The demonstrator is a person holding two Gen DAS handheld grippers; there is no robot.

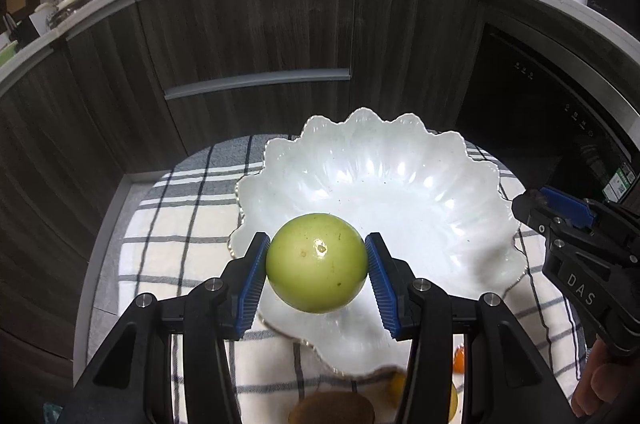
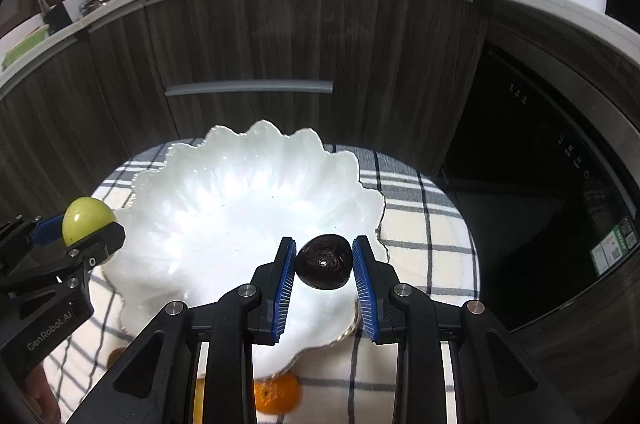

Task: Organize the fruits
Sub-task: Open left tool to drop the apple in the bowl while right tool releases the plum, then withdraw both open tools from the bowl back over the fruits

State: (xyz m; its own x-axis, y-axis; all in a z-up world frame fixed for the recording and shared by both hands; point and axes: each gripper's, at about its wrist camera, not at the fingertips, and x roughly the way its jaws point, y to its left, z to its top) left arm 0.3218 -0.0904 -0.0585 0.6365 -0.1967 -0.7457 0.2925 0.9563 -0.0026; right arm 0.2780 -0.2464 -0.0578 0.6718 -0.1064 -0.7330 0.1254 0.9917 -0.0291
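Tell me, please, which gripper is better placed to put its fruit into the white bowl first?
Probably the right gripper: its dark fruit hangs over the white bowl, while the left gripper holds the green fruit near the rim.

Green fruit, dark fruit aloft.

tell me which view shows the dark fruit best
The right wrist view: the dark fruit sits centered and close, clamped between the right gripper's blue pads above the white bowl. The left wrist view shows that gripper only side-on at the edge, with the fruit hidden.
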